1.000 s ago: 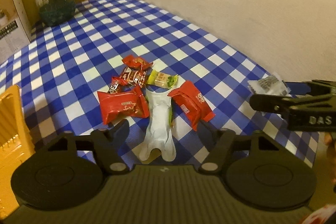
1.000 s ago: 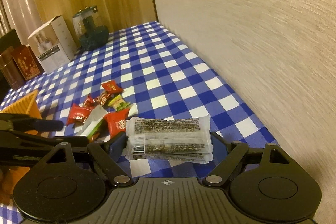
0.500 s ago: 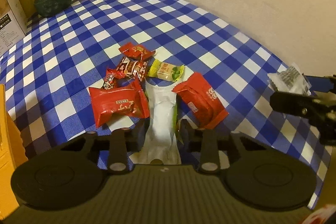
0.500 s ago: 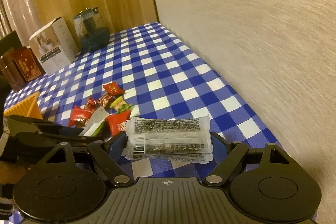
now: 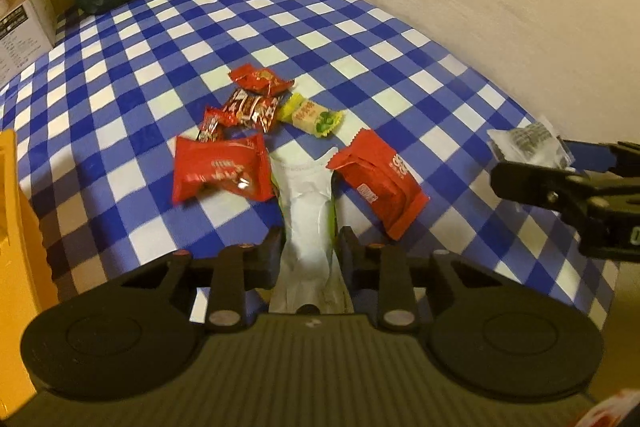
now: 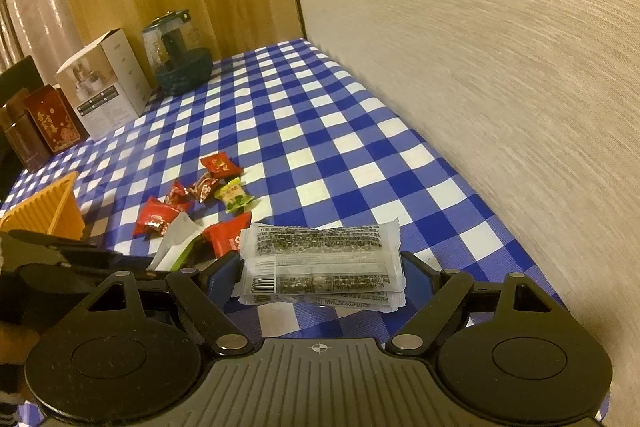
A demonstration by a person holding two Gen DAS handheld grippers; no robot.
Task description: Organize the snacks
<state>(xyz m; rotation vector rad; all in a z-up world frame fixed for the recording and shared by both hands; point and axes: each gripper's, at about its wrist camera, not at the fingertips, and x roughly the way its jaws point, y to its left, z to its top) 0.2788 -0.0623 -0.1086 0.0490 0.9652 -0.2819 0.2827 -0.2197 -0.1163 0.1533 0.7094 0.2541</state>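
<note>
The left tool [image 5: 309,254] has just been closing and is clenched on a white packet [image 5: 307,223] whose near end disappears under the tool body. The right tool [image 6: 322,277] grasps a stack of clear seaweed-like bars [image 6: 320,263]; how many are in the stack is hard to tell. On the checked counter [image 5: 160,39] lie five red packets and one yellow candy [image 5: 311,115]. An orange bin [image 5: 16,227] is cut off at the left edge.
</note>
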